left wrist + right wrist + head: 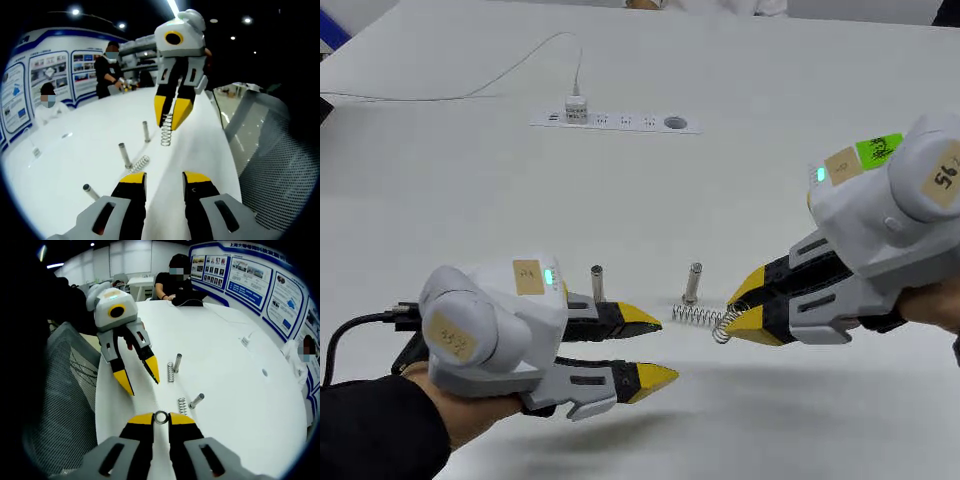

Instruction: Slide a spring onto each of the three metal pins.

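Observation:
Two bare metal pins [597, 283] [693, 283] stand upright on the white table [470, 200]. The left gripper view holds all three pins [146, 131] [124, 155] [91, 191]. My right gripper [727, 315] [161, 418] hovers just right of the pins, shut on a spring [724, 326] [166, 131] [161, 417]. A loose spring [695, 315] [140, 163] [182, 405] lies by a pin. Another spring [170, 372] rests beside the farther pin [177, 362]. Left of the pins, my left gripper [648, 348] [165, 177] is open and holds nothing.
A white power strip [620, 121] with a plugged charger and cable lies at the back of the table. People sit and stand at the far side [107, 70] [177, 282]. A mesh chair back [65, 405] stands beside the table edge.

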Available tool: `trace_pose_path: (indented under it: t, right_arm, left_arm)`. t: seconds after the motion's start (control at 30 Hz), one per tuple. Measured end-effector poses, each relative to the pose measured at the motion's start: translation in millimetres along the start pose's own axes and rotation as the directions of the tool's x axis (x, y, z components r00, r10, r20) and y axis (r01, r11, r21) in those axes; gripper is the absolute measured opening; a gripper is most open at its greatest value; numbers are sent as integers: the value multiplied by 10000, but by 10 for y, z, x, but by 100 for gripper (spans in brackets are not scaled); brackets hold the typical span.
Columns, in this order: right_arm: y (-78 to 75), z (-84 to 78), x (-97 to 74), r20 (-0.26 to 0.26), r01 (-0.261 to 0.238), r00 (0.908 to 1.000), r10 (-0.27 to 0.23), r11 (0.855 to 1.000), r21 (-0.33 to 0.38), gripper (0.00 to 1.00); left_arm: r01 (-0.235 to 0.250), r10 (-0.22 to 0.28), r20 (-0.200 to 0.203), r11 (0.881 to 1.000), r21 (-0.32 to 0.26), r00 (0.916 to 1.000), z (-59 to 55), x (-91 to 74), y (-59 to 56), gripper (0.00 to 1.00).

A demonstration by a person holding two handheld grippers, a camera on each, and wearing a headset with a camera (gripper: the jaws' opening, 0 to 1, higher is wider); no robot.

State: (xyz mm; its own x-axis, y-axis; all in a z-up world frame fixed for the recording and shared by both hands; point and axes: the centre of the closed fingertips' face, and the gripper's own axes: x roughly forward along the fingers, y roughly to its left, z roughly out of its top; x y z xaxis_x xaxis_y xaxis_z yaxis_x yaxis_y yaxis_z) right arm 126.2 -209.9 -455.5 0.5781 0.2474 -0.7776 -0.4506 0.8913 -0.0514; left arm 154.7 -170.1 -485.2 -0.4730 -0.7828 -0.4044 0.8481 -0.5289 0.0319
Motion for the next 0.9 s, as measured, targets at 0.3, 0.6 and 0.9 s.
trace_pose_path:
  t: [0.3,0.6,0.9]
  right_arm:
    - [-196,-51,-174,-99,612,9981,-609,9976,333,12]
    - [-406,-92,-365,-195,1206,9926,-1197,9908,609,12]
    - [-645,-191,-516,-583,1921,9804,-1881,9787,731,12]
  left_arm:
    - [-595,595,-9,9972,-458,9982,-81,-176,149,34]
    - [-1027,1026,-52,9922,-710,9947,-146,-297,231,39]
    - [-1545,1545,-76,9824,-1055,9880,-189,-409,331,46]
